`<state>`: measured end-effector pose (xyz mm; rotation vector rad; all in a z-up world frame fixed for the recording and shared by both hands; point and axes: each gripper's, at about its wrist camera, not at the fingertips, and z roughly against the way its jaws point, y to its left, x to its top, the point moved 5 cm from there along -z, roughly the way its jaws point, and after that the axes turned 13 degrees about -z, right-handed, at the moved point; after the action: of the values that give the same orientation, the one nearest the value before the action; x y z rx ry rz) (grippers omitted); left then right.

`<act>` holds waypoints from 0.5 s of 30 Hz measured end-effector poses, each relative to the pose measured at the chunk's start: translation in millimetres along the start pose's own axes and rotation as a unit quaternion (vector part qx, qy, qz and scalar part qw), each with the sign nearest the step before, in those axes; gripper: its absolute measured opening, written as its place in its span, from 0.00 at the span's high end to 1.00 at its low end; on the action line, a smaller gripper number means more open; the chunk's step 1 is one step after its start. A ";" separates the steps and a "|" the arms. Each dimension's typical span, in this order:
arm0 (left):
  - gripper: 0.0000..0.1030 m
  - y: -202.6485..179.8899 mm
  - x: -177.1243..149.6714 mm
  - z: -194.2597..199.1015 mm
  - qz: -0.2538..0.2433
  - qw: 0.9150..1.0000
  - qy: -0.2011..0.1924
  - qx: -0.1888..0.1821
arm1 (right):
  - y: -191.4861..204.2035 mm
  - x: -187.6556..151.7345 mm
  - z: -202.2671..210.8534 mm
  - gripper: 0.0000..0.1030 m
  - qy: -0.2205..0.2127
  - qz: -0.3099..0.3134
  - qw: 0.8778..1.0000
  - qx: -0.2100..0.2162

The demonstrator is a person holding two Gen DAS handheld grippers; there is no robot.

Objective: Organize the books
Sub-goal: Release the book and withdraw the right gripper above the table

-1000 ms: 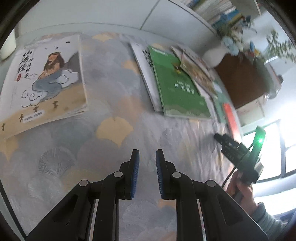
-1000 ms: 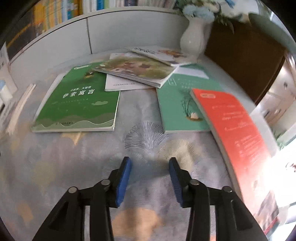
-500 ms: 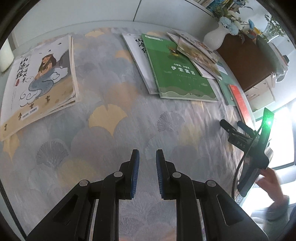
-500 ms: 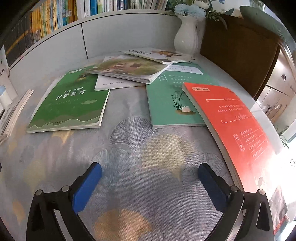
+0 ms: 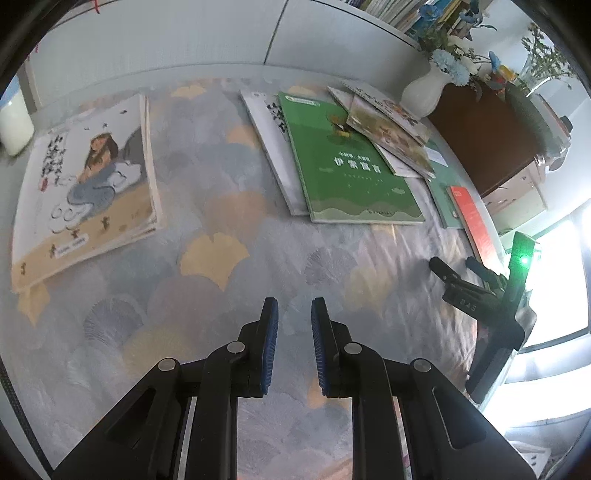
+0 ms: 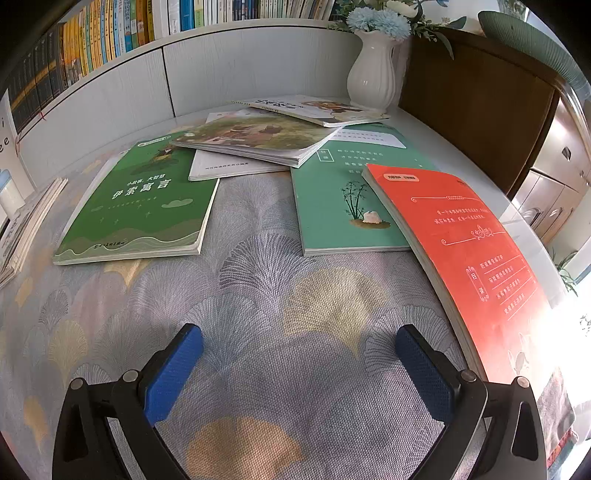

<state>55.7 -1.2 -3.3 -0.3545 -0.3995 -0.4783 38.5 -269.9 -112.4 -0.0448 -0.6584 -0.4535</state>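
Several books lie scattered on a patterned tablecloth. A green book (image 6: 140, 203) (image 5: 347, 166) lies left of a teal book (image 6: 340, 199). An orange-red book (image 6: 469, 254) (image 5: 472, 221) overlaps the teal one at the right table edge. A picture book (image 6: 258, 136) rests on a white one (image 6: 221, 168). A large illustrated book (image 5: 85, 184) lies apart at the left. My right gripper (image 6: 299, 343) is wide open and empty, low over the cloth in front of the teal book; it also shows in the left wrist view (image 5: 461, 269). My left gripper (image 5: 294, 314) is nearly shut and empty.
A white vase (image 6: 373, 70) with blue flowers stands at the back by a brown cabinet (image 6: 480, 110). A bookshelf (image 6: 110, 33) runs behind a white wall panel. A white cup (image 5: 13, 125) stands at the far left. Bright window light at the right.
My right gripper opened from a narrow gap to wide open and drew back a little from the books. My left gripper's view rose and tilted toward the back wall.
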 end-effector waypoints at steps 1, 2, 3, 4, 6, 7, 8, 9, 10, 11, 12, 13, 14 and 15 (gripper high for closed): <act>0.85 1.6 0.0 0.0 0.007 1.000 0.001 -0.004 | 0.0 0.0 0.0 0.00 0.000 0.000 1.000 0.000; 0.85 3.7 -0.1 0.4 0.018 1.000 0.002 -0.010 | 0.0 -0.1 0.0 0.00 0.000 0.000 1.000 0.000; 0.85 4.6 -0.7 0.8 0.022 1.000 0.001 -0.012 | 0.0 0.1 -0.2 0.00 0.000 0.000 1.000 0.000; 0.85 5.1 -1.1 1.3 0.025 1.000 0.000 -0.013 | 0.0 0.1 -0.2 0.00 0.000 0.000 1.000 0.000; 0.85 5.4 -1.8 1.0 0.026 1.000 0.003 -0.007 | 0.0 0.0 -0.2 0.00 0.000 0.000 1.000 0.000; 0.85 5.6 -1.7 0.3 0.025 1.000 0.005 -0.003 | 0.0 -0.3 0.1 0.00 0.000 0.001 1.000 0.000; 0.85 6.6 -1.2 -1.0 0.023 1.000 0.006 0.008 | 0.1 0.4 -0.5 0.00 0.000 0.001 1.000 -0.001; 0.85 7.8 -1.2 -2.6 0.022 1.000 0.010 0.016 | 0.3 0.8 -0.7 0.00 0.000 0.001 1.000 -0.001; 0.85 12.2 -0.1 -7.2 0.022 0.999 0.011 0.031 | 0.4 0.6 -0.3 0.00 0.000 0.002 1.000 -0.001; 0.85 18.0 0.7 -12.8 0.023 0.998 0.013 0.056 | 0.2 0.9 -0.7 0.00 0.000 0.002 1.000 -0.001; 0.85 24.4 2.0 -19.9 0.020 0.996 0.016 0.082 | 0.1 0.9 -0.6 0.00 0.000 0.001 1.000 0.000; 0.85 27.3 2.9 -24.7 0.021 0.996 0.015 0.088 | 0.2 0.7 -0.3 0.00 0.000 0.001 1.000 0.000; 0.85 28.8 3.6 -28.3 0.024 0.996 0.014 0.088 | 0.0 0.7 -0.4 0.00 0.000 0.002 1.000 0.000; 0.85 29.3 5.3 -32.4 0.026 0.995 0.012 0.091 | -0.1 0.6 -0.3 0.00 0.000 0.001 1.000 0.000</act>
<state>84.1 7.6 -35.8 -0.1824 -0.4054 -0.3911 39.0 -270.2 -112.3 -0.0461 -0.6585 -0.4511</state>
